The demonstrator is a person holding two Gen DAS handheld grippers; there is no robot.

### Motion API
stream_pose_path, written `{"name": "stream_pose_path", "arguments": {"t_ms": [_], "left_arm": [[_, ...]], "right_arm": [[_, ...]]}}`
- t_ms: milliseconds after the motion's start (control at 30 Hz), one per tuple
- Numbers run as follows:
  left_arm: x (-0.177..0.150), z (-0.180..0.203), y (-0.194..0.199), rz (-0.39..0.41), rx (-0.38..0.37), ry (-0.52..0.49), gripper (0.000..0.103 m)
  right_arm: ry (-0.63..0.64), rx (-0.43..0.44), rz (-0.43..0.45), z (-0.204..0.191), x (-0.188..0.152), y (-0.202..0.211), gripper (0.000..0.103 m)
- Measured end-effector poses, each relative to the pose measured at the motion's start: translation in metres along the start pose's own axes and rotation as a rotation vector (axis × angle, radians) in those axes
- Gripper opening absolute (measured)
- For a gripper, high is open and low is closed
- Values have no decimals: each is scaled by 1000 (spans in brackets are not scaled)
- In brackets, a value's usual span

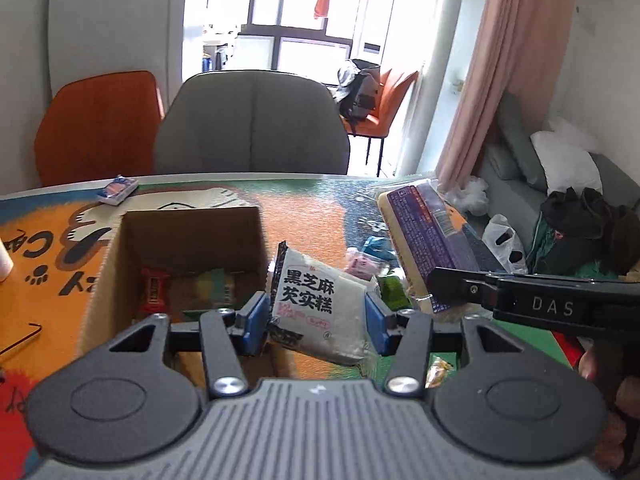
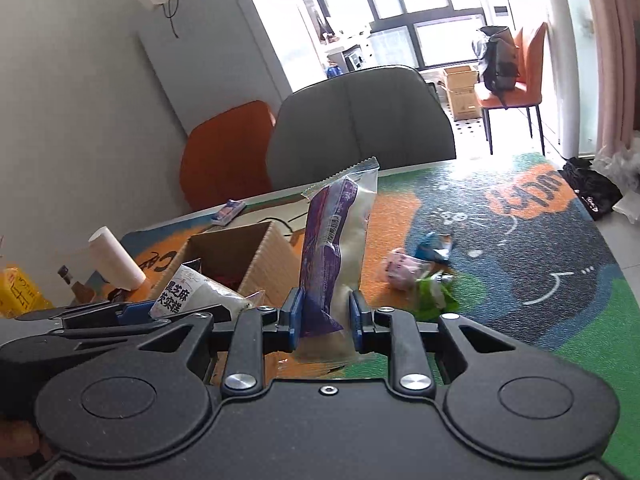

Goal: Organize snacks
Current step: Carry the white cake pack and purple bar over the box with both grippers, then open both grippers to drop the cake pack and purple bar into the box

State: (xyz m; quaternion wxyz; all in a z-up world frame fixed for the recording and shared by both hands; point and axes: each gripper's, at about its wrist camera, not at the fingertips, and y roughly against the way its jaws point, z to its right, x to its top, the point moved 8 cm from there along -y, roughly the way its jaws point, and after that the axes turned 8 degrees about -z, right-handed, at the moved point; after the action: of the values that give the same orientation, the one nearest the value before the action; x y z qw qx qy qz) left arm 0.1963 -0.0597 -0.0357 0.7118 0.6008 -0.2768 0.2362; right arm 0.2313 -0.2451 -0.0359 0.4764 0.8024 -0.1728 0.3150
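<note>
My left gripper [image 1: 316, 320] is shut on a white snack packet with black Chinese lettering [image 1: 316, 304], held just right of the open cardboard box [image 1: 188, 236]; the packet also shows in the right wrist view [image 2: 192, 292]. The box [image 2: 248, 256] holds a red packet [image 1: 154, 290] and a green one [image 1: 212, 288]. My right gripper [image 2: 325, 320] is shut on a purple-and-clear snack packet [image 2: 332, 256], held upright; it also shows in the left wrist view [image 1: 424, 240]. Loose snacks lie on the mat: pink [image 2: 400, 268], teal [image 2: 434, 246], green [image 2: 434, 294].
The table is covered by a colourful cartoon mat [image 2: 520, 248]. A small blue-white pack [image 1: 117, 190] lies at the far edge. A white roll [image 2: 116, 258] and a bottle [image 2: 76, 286] stand left of the box. Grey [image 1: 252, 124] and orange [image 1: 100, 128] chairs stand behind the table.
</note>
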Motion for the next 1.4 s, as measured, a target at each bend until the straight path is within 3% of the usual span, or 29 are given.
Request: {"name": "stream_pose_path", "arguments": {"t_ms": [533, 967, 1100, 1300, 1400], "left_arm": [[-6, -84, 11, -6, 99, 111, 51], [-12, -105, 13, -24, 119, 156, 60], [-12, -105, 14, -25, 118, 157, 71], [-10, -104, 13, -22, 125, 169, 82], [-11, -101, 11, -24, 128, 174, 88]], "right_arm": [[48, 54, -24, -60, 7, -34, 23], [96, 90, -64, -96, 5, -59, 23], [98, 98, -74, -97, 4, -59, 41], [74, 53, -52, -75, 4, -45, 43], [61, 26, -48, -61, 2, -37, 56]]}}
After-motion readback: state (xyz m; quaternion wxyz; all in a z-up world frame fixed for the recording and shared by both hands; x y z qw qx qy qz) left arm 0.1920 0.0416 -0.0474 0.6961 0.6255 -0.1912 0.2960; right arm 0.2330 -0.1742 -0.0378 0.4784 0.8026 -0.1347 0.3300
